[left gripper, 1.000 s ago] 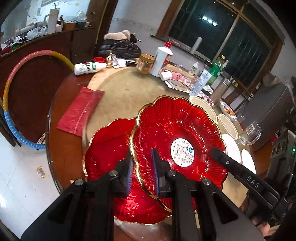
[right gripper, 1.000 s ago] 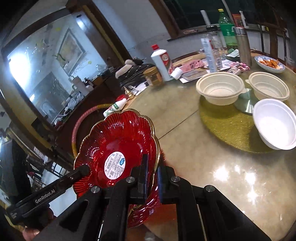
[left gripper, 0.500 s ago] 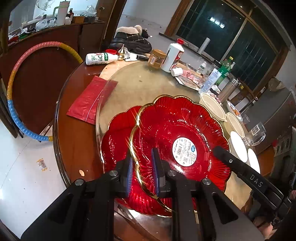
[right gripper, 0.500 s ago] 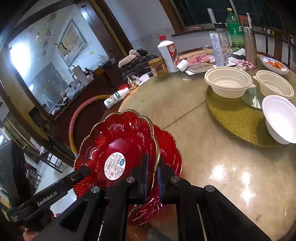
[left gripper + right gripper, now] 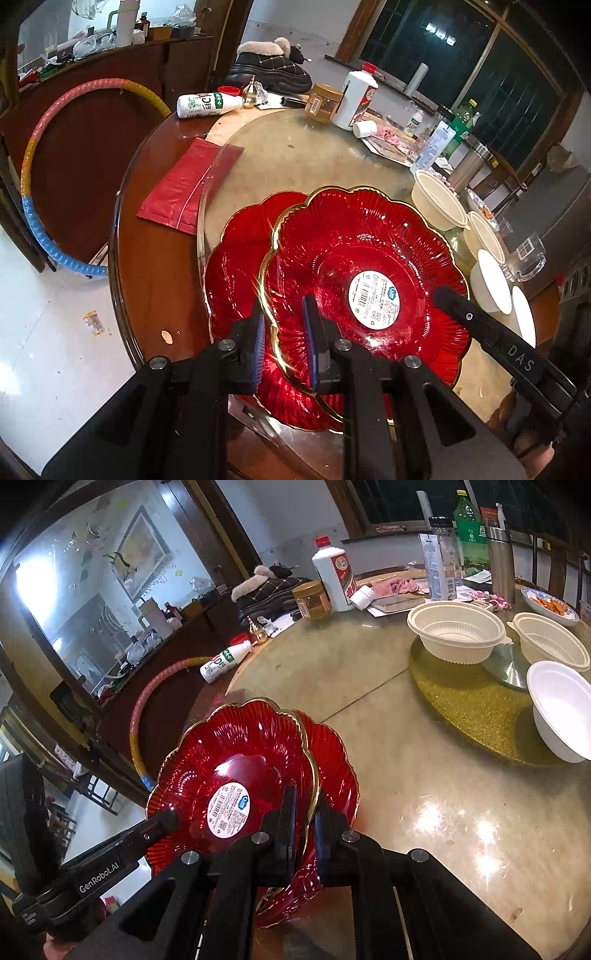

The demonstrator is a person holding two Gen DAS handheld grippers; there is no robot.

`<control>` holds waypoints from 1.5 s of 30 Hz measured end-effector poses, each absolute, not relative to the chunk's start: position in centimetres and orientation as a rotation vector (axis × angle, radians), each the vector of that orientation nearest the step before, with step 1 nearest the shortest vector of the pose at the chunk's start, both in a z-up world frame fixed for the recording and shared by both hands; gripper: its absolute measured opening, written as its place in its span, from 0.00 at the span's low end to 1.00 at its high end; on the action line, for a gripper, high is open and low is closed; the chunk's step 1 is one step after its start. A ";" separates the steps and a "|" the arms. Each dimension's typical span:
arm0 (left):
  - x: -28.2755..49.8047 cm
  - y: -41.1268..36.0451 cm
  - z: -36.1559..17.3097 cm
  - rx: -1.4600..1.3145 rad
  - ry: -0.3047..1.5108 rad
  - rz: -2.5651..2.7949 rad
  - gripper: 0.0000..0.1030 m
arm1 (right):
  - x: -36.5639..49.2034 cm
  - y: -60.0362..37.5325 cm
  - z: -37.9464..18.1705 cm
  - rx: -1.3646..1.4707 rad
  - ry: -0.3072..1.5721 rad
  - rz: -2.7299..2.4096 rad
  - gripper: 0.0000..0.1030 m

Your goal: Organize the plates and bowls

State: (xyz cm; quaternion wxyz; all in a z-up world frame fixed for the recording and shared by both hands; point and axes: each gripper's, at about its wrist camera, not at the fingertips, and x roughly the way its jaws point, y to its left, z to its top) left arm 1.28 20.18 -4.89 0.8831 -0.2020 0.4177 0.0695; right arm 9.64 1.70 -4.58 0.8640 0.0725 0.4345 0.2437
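Both grippers hold one red gold-rimmed plate with a white sticker [image 5: 369, 258] [image 5: 236, 760]. My left gripper [image 5: 283, 339] is shut on its near-left rim. My right gripper [image 5: 304, 819] is shut on its opposite rim. The held plate hangs just above a second red plate [image 5: 236, 280] [image 5: 332, 753] that lies on the round glass table [image 5: 295, 162], offset to its right in the left wrist view. Two cream bowls [image 5: 458, 631] [image 5: 554, 642] and a white bowl [image 5: 561, 705] stand to the right.
Bottles [image 5: 334, 578], a jar [image 5: 312, 598] and papers crowd the table's far side. A red bag [image 5: 188, 184] lies at the left edge. A hula hoop [image 5: 33, 166] leans beside the table. A dish of food [image 5: 550, 603] sits far right.
The held plate has come down and moved over the second red plate, which now shows more beneath it. Both grippers stayed shut on the rim.
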 end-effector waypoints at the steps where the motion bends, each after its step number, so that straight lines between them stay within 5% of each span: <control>1: 1.3 20.1 -5.0 -0.419 0.872 0.146 0.15 | 9.7 1.7 -4.6 0.151 0.912 0.510 0.08; 45: 1.3 19.3 -5.5 -0.378 0.881 0.191 0.15 | 9.7 2.0 -5.7 0.111 0.950 0.496 0.09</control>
